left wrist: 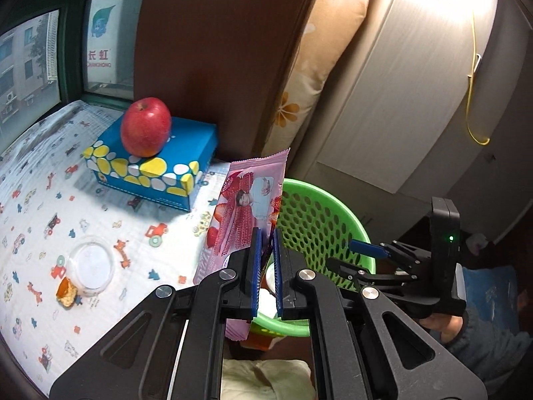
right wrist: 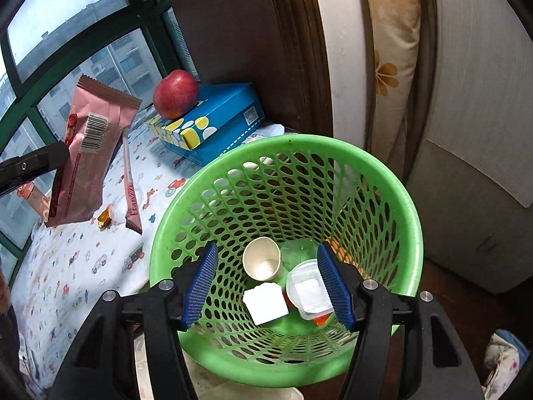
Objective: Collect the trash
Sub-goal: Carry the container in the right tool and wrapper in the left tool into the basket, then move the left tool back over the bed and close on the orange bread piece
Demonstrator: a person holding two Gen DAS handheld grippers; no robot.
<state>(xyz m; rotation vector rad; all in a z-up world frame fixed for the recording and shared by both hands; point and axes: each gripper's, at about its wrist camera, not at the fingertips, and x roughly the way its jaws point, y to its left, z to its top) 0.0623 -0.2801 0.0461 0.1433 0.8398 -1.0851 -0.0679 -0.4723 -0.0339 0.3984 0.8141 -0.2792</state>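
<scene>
My left gripper (left wrist: pixel 266 266) is shut on a pink snack wrapper (left wrist: pixel 243 213) and holds it upright at the bed's edge, beside the green mesh basket (left wrist: pixel 319 220). The wrapper's back with its barcode shows in the right wrist view (right wrist: pixel 88 153). My right gripper (right wrist: pixel 266 283) is open and empty over the green basket (right wrist: pixel 409 220), which holds a paper cup (right wrist: pixel 261 258), a white block (right wrist: pixel 266 303) and a clear plastic container (right wrist: pixel 309 293). A pink stick packet (right wrist: pixel 131 186), a clear lid (left wrist: pixel 90 265) and an orange scrap (left wrist: pixel 67 291) lie on the bed.
A red apple (left wrist: pixel 146 126) sits on a blue tissue box (left wrist: pixel 156 170) on the patterned bedsheet (left wrist: pixel 50 200) by the window. A dark wooden headboard (left wrist: pixel 213 50), a floral pillow (left wrist: pixel 313 66) and a white cabinet (left wrist: pixel 416 83) stand behind the basket.
</scene>
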